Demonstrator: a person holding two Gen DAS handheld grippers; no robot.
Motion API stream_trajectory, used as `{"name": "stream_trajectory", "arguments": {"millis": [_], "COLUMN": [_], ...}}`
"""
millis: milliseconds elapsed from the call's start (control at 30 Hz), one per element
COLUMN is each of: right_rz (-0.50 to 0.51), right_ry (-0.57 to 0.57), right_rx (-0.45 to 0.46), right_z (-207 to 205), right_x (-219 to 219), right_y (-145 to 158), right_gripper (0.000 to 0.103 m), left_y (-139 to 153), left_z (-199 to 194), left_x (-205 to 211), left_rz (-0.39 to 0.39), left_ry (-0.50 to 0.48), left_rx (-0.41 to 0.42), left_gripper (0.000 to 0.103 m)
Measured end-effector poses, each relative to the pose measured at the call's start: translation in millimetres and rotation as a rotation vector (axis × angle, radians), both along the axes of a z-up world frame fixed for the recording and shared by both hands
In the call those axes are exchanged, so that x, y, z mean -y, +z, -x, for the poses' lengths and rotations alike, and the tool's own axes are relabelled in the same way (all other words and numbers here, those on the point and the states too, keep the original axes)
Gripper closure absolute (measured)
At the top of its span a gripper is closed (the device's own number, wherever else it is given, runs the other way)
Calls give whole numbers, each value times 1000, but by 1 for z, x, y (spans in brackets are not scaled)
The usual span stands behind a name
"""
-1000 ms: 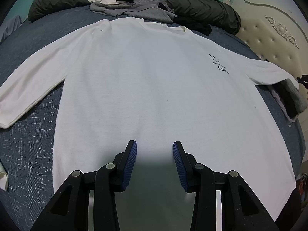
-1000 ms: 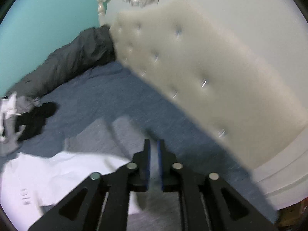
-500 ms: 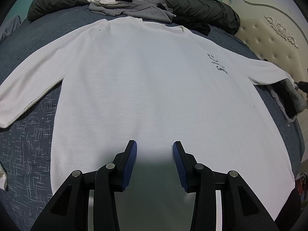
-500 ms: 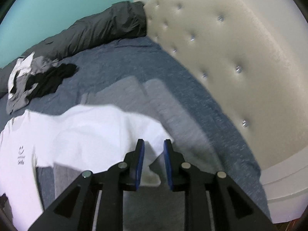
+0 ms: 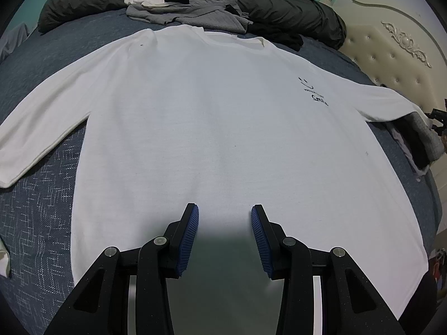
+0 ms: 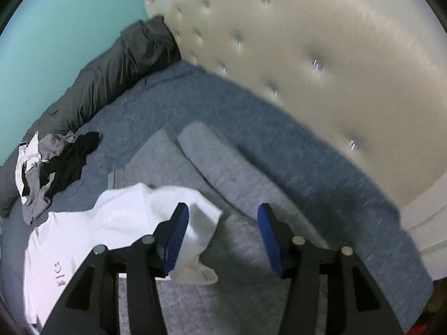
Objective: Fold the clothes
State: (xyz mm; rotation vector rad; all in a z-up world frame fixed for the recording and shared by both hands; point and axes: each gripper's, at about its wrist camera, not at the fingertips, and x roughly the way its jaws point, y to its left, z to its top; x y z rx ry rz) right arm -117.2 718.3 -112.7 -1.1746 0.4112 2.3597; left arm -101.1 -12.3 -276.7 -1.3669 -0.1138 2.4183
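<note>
A white long-sleeved shirt (image 5: 212,128) lies flat and face up on the blue bedspread (image 5: 39,212), sleeves spread, a small smile print (image 5: 313,90) on its chest. The left gripper (image 5: 225,223) hovers over the hem, jaws wide and empty. The right gripper (image 6: 222,229), jaws wide too, sits over the right cuff (image 6: 195,265), which seems to rest on folded grey clothes (image 6: 201,162), though blur hinders certainty. A tufted headboard (image 6: 307,55) stands beyond.

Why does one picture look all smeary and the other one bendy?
Right wrist view: motion blur smears the headboard and grey folded clothes. Left wrist view: sharp, but the fisheye lens bulges the white shirt, and a dark shadow sits between the fingers.
</note>
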Motion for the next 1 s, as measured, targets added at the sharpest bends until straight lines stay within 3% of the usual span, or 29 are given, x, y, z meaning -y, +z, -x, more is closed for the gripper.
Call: {"name": "stream_trajectory", "arguments": {"millis": [100, 167, 267, 700, 900, 1000], "right_rz": [40, 49, -2, -227, -255, -206], "right_ry": [-12, -13, 12, 10, -31, -75], "right_rx": [-6, -8, -4, -5, 75, 148], "right_z": [4, 6, 8, 26, 49, 55], "right_x": [-7, -9, -4, -6, -20, -32], "right_y": [-2, -1, 5, 47, 28, 8], "right_gripper": [53, 78, 100, 101, 101, 101], "left_y": [-1, -2, -1, -3, -4, -4], "left_z": [1, 1, -1, -1, 0, 0], "left_x": [0, -1, -3, -7, -7, -7], "left_rz": [5, 9, 14, 29, 36, 38], "left_ry": [-1, -2, 0, -6, -12, -14], "left_rx": [2, 3, 3, -2, -2, -1], "left_gripper": [60, 60, 60, 60, 60, 60]}}
